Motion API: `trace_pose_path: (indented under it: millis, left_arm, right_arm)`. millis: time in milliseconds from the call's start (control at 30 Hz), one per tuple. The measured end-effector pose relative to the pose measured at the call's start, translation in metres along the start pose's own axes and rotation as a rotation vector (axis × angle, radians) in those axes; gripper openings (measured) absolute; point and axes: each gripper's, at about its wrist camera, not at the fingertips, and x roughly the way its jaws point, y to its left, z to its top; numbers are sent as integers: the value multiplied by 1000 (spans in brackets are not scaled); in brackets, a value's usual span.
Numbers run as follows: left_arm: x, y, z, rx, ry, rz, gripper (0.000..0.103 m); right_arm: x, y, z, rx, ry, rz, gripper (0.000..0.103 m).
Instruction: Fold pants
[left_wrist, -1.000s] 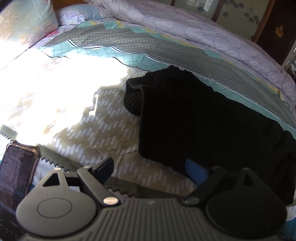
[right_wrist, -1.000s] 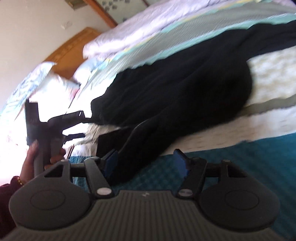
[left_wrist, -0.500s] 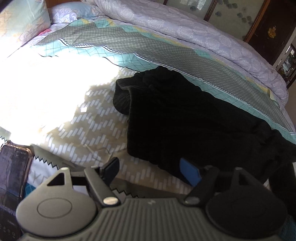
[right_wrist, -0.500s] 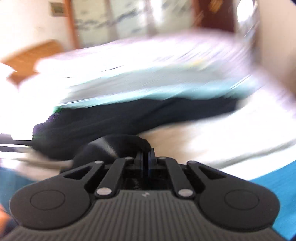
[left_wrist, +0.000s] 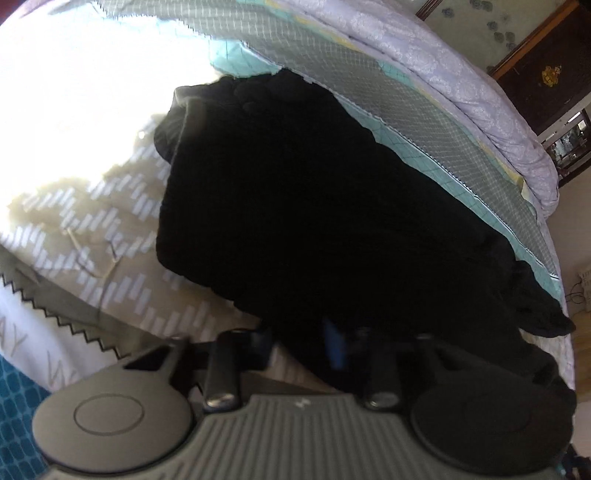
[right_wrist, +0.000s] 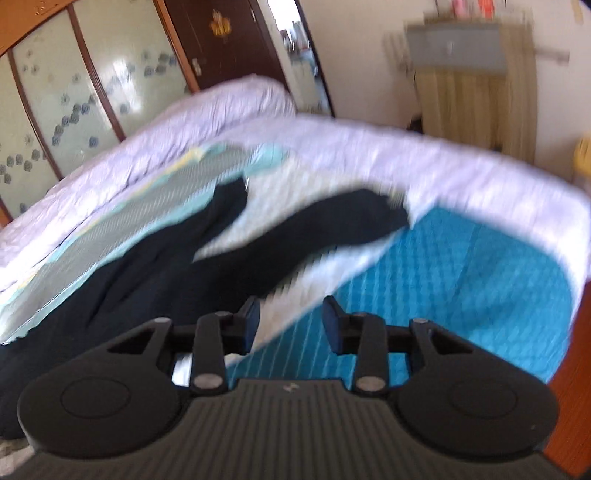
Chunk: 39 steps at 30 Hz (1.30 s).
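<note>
Lying on patterned bedding (left_wrist: 110, 229), soft limp black pants (left_wrist: 314, 206), likely sagging; left gripper (left_wrist: 301, 349) just closing on near hem between fingers, right gripper (right_wrist: 291, 325) reopening, empty.

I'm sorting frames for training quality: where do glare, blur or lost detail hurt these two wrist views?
Left wrist view: sunlight blows out the patterned bedspread at upper left to plain white, while the black knitted pants sink into featureless dark that swallows the left gripper. Right wrist view: motion blur smears the pants' legs and the teal quilted mat; the right gripper stays sharp.
</note>
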Motion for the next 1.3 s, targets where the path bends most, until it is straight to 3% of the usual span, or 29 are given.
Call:
trace_pose_path:
  millis: [100,233,333,433,533,567,700,833,900,1000,1033,1067,1100,1133,1167,1300]
  left_arm:
    - [-26,-3,0,11,-18,-31,11]
    - [-96,7,-14,57,-36,-114,6]
    - [-145,31,-25,57,-54,-145,6]
    - [-161,65,-35,-26,-33,-103,6]
    - [-150,89,-49,-92,16,-7,6]
    - [-145,94,-54,-113,29,19,11]
    - [-131,101,-71,-153,64,33,51]
    - [-123,95,-74,-131,69,49,60]
    - [-125,98,-76,-126,63,46,73]
    - [-121,94,-70,-114,35,57,82]
    - [-116,94,-69,-117,37,60,80]
    - [-111,94,-68,-124,50,66,64]
    - [-104,96,-67,-132,76,63,30]
    - [-99,98,-67,-149,111,50,15]
    - [-97,100,-68,-169,129,33,6]
    - [-124,97,-73,-127,80,18,6]
  right_arm:
    - [3,-17,4,94,23,35,41]
    - [14,-16,25,151,-12,65,41]
    - [22,-27,38,222,-51,12,41]
    - [19,-54,44,311,-102,-82,41]
    - [14,-88,39,400,-107,-146,41]
    - [13,-96,36,415,-96,-150,41]
    - [3,-108,29,405,-69,-145,41]
    - [7,-92,39,328,-63,-130,47]
    - [16,-78,48,287,-47,-105,50]
    - [39,-51,60,192,-8,-106,63]
    - [49,-42,62,148,13,-127,65]
    - [62,-33,64,108,39,-157,55]
    - [76,-27,64,72,74,-187,35]
    - [86,-25,62,42,112,-209,8]
    - [91,-27,61,40,128,-216,5]
    - [49,-40,72,129,-11,-147,5]
